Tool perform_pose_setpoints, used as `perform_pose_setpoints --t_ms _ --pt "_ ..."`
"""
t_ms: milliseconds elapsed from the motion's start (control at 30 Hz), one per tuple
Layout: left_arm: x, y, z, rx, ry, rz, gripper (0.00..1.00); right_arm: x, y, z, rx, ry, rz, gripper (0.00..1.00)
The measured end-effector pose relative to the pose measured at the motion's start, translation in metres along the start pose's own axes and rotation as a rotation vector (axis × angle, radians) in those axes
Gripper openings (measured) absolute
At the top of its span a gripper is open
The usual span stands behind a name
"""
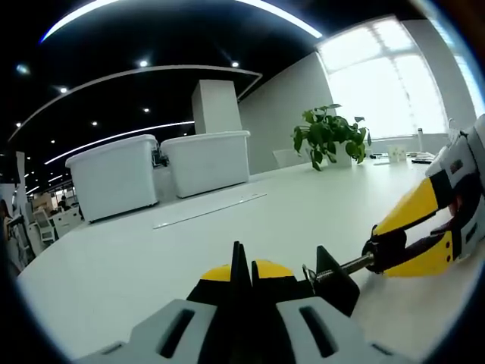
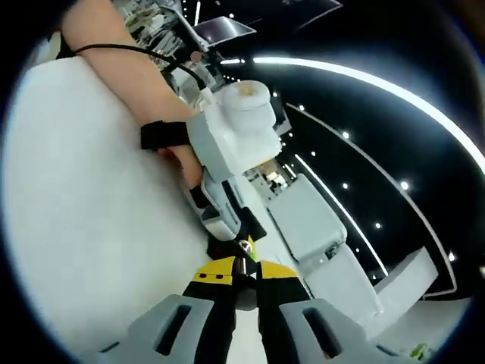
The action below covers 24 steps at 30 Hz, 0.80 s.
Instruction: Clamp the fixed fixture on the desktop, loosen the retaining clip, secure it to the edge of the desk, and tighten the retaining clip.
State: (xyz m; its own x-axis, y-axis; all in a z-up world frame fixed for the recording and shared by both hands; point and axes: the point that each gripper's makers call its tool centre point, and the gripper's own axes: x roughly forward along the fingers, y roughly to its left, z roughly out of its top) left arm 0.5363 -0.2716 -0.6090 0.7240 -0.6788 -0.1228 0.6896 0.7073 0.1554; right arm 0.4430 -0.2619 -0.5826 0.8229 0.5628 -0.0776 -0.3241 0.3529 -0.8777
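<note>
With both jaws closed on the black-and-yellow fixture (image 1: 333, 277) above the white worktop (image 1: 136, 258), left gripper (image 1: 244, 284) on its body, right gripper (image 2: 244, 282) on its handle, I risk twisting it loose.

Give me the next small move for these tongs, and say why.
Probably twist the right tongs to back the screw out a little. The left tongs are shut on the black-and-yellow clamp, holding it over the white desk, and the right tongs pinch the end of its screw, so loosening looks ready to start. How wide the clamp's mouth stands cannot be seen.
</note>
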Motion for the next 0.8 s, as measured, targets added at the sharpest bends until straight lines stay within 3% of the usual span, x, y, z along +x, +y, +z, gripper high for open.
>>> perform_pose_setpoints --t_ms 200,567,700,767,800 --pt "-0.0005 -0.0001 -0.0003 -0.002 0.002 0.001 0.07 0.0012 0.0077 -0.0011 -0.230 0.027 0.013 0.10" --pt "-0.0003 -0.0004 -0.0009 -0.006 0.006 0.001 0.07 0.0023 0.0091 -0.0019 -0.348 0.059 0.015 0.08" --pt "0.0000 0.0000 -0.0009 -0.007 0.006 0.001 0.07 0.0025 0.0076 -0.0016 -0.331 0.064 0.006 0.08" --pt "0.0002 0.0001 -0.0008 -0.006 0.006 0.001 0.07 0.0018 0.0063 -0.0016 -0.244 0.045 0.007 0.08" --pt "0.0004 0.0000 -0.0006 -0.005 0.005 -0.001 0.07 0.0006 0.0030 -0.0022 -0.143 0.039 0.009 0.08"
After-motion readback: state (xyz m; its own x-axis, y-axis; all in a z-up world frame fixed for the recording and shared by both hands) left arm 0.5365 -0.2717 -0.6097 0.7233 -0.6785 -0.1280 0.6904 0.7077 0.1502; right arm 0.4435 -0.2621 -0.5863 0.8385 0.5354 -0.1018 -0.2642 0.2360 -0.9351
